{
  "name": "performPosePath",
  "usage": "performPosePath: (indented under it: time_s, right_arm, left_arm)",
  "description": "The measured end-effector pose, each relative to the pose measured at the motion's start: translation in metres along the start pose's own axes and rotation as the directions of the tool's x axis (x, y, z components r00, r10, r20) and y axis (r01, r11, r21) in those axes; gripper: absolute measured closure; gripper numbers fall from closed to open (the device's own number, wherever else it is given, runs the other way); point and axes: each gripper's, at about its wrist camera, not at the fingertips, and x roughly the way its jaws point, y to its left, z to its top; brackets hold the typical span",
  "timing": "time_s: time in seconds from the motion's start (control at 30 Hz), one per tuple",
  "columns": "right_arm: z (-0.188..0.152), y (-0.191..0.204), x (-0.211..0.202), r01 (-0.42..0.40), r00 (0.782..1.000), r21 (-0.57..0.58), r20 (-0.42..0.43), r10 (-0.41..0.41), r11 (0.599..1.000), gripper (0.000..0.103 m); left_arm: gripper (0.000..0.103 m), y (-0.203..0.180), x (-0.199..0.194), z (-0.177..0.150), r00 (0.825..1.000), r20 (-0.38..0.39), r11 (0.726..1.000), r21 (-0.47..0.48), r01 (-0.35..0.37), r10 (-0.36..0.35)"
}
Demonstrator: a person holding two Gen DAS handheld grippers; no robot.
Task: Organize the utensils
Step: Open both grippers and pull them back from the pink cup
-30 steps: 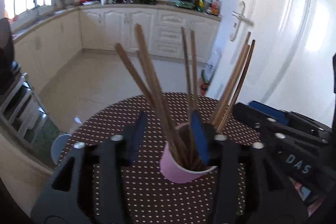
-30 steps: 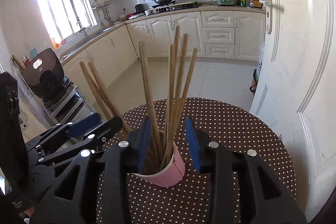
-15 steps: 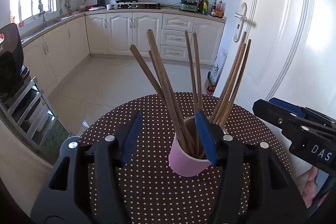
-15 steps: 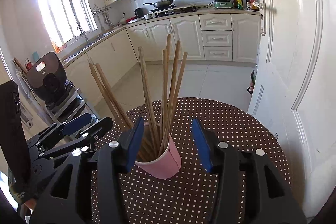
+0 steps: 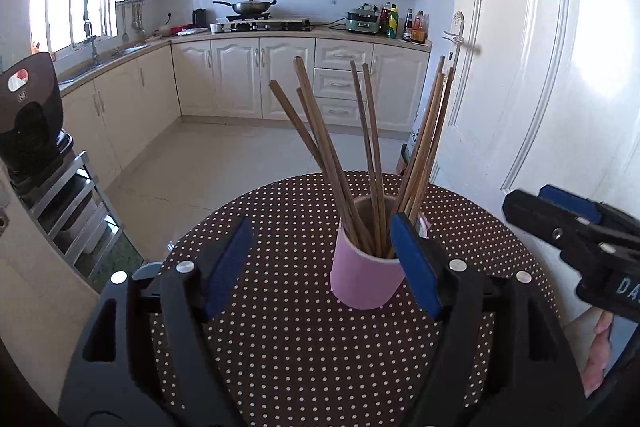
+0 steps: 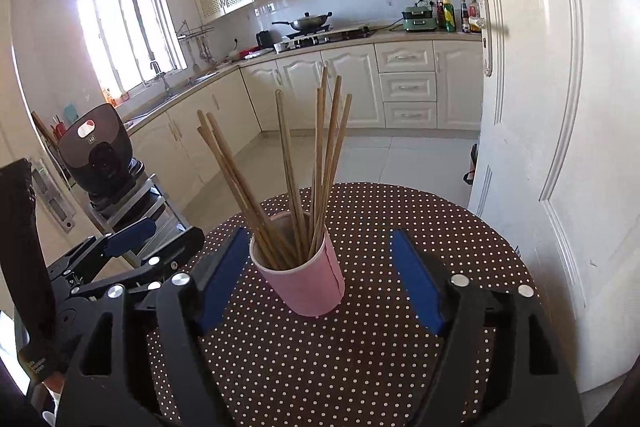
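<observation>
A pink paper cup [image 5: 366, 269] [image 6: 308, 281] stands upright on the round brown polka-dot table [image 5: 280, 331] [image 6: 400, 219]. Several wooden chopsticks [image 5: 331, 155] [image 6: 288, 167] fan out of it. My left gripper [image 5: 320, 263] is just short of the cup with its jaws opening; its right pad overlaps the cup's rim in the picture without pressing on it. The jaws of my right gripper [image 6: 320, 277] are opening too, with the cup between the blue pads, nearer the left one and untouched. Each gripper shows in the other's view: the right gripper [image 5: 528, 199] and the left gripper [image 6: 172, 233].
A white door [image 6: 560, 107] stands close to the table's right side. A metal rack with a dark appliance [image 6: 98, 151] is at the left. Beyond the table lie a tiled floor [image 5: 224, 163] and cream kitchen cabinets. A person's hand [image 5: 600, 339] shows at lower right.
Both grippers drew back from the cup and their jaws spread wider. The cup and the chopsticks stayed where they were on the table.
</observation>
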Motion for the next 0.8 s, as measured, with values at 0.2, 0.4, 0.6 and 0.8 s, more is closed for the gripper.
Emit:
performPosePath:
  time_s: [0.2,0.4,0.6,0.8]
  right_arm:
    - [-0.022,0.005,-0.02,-0.006,0.999,0.023,0.039,0.005,1.0,0.025]
    - [-0.04,0.009,-0.039,0.021,0.995,0.009,0.1,-0.022,1.0,0.017]
    - [-0.065,0.009,-0.054,0.028,0.986,0.037,0.165,-0.033,0.999,0.013]
    - [-0.085,0.01,-0.072,0.076,0.967,0.032,0.241,-0.082,0.997,0.012]
  left_arm:
    - [0.029,-0.003,-0.016,-0.022,1.0,-0.001,1.0,0.016,-0.013,0.013]
    - [0.026,-0.006,-0.034,-0.039,0.999,0.031,0.999,0.031,-0.038,0.037]
    - [0.022,-0.009,-0.054,-0.057,0.997,0.07,0.998,0.03,-0.047,0.045]
    - [0.018,-0.016,-0.073,-0.068,0.992,0.113,0.998,0.036,-0.061,0.056]
